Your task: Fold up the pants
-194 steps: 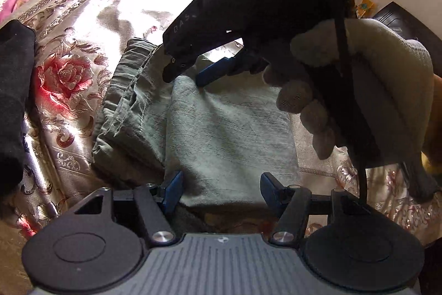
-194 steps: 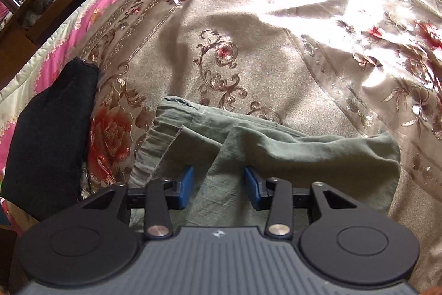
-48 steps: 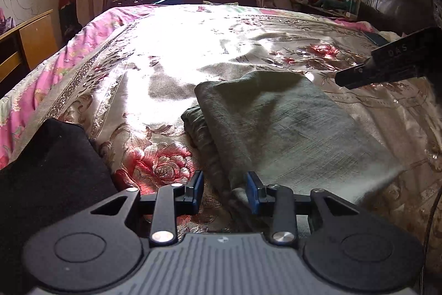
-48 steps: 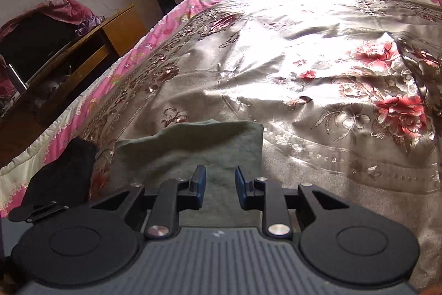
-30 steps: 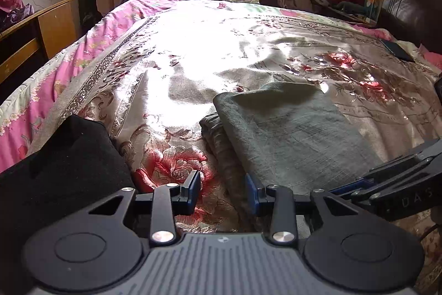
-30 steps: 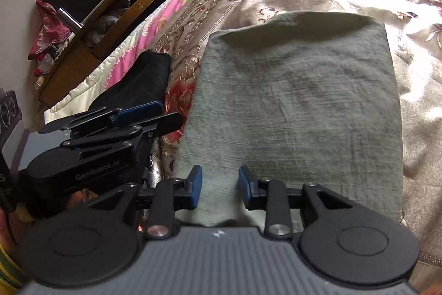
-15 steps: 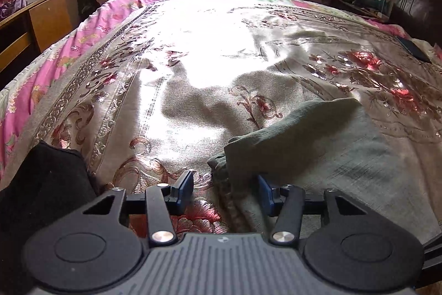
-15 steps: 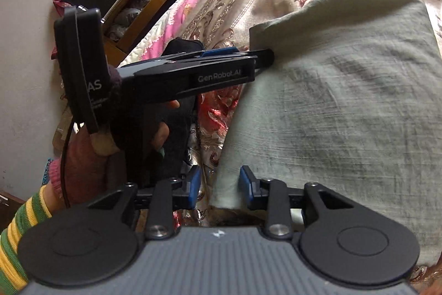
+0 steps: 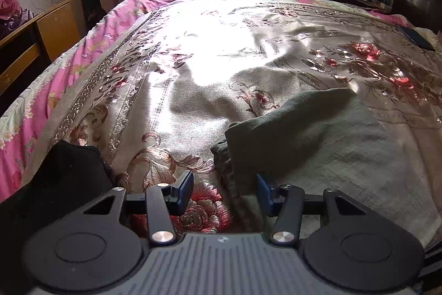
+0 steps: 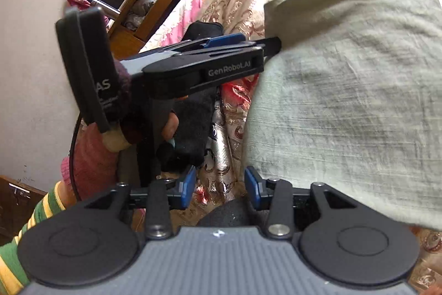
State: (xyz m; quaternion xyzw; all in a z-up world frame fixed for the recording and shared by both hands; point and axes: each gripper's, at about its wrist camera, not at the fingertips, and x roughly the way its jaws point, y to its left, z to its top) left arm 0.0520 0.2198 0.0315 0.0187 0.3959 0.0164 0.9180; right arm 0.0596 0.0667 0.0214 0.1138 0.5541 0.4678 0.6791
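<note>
Green folded pants [image 9: 317, 145] lie beside the left hand-held gripper [image 9: 224, 191].

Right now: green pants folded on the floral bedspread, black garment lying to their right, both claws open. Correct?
One error: the black garment lies to the left of the green pants, not the right, as the left wrist view shows. The rest holds: the pants are folded on the floral bedspread, and the left claw and right claw are open.

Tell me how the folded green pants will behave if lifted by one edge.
The folded green pants are probably floppy: soft, wrinkled cloth. Lifted by one edge, their stacked layers would likely sag and unfold. They may slide easily on the glossy bedspread.
</note>
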